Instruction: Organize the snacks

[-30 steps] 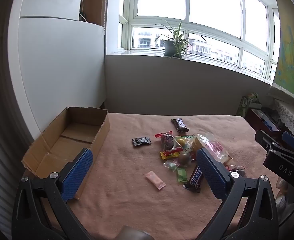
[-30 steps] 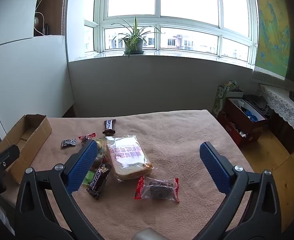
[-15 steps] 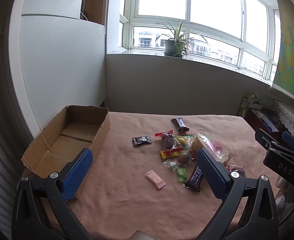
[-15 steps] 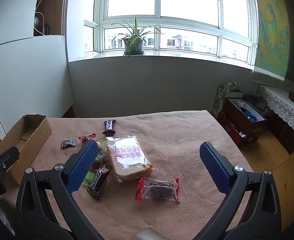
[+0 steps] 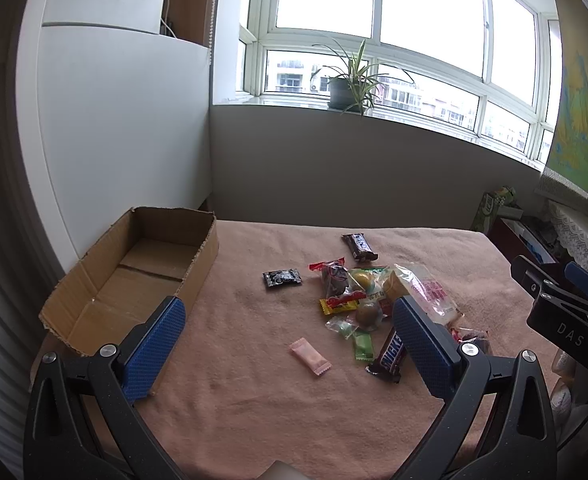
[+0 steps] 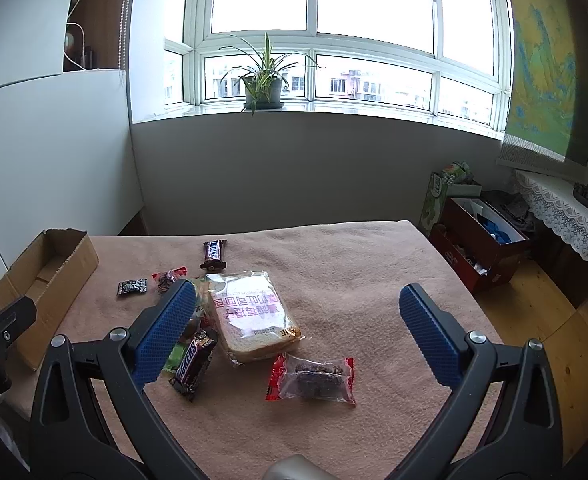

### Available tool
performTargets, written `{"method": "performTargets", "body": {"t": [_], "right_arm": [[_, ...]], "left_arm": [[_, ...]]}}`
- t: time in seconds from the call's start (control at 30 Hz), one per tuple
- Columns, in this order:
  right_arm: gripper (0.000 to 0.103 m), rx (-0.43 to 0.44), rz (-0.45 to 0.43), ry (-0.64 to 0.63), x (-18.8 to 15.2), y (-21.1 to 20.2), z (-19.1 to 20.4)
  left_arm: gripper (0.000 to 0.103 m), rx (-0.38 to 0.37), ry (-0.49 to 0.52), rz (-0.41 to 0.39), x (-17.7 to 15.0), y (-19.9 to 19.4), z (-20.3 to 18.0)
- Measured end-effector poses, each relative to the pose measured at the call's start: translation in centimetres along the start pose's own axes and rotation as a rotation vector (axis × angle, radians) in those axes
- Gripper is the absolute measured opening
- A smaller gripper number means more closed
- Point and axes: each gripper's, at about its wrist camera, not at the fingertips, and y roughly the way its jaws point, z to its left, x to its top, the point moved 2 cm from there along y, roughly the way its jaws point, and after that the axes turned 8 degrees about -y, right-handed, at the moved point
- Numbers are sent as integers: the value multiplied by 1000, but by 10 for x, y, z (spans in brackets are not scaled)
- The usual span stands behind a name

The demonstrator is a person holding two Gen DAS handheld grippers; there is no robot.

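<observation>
A pile of snacks lies on the pink cloth (image 5: pixel 254 392): a Snickers bar (image 5: pixel 390 354), a pink sachet (image 5: pixel 310 361), a black packet (image 5: pixel 282 278), a dark bar (image 5: pixel 359 246) and a bagged sandwich (image 6: pixel 250 314). A red-edged cake packet (image 6: pixel 312 378) lies nearest the right gripper. An open cardboard box (image 5: pixel 134 276) stands at the left, with nothing in it. My left gripper (image 5: pixel 290 344) is open and empty above the cloth, near the box. My right gripper (image 6: pixel 298 332) is open and empty above the sandwich and cake.
A grey wall and window sill with a potted plant (image 6: pixel 264 88) stand behind the table. Red boxes (image 6: pixel 478 248) and a lace-covered shelf (image 6: pixel 566 220) are on the floor at right. The right gripper's body (image 5: pixel 566 312) shows in the left wrist view.
The left wrist view has shifted slightly, with the box and snacks sitting a little higher in frame. The right gripper has barely moved. Both stay open.
</observation>
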Motion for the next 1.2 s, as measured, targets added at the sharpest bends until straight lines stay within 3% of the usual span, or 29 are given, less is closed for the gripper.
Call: {"method": "performTargets", "body": {"t": [1.2], "right_arm": [[103, 0, 2, -4, -1, -1, 3]], "left_arm": [[103, -5, -6, 3, 0, -2, 0]]}}
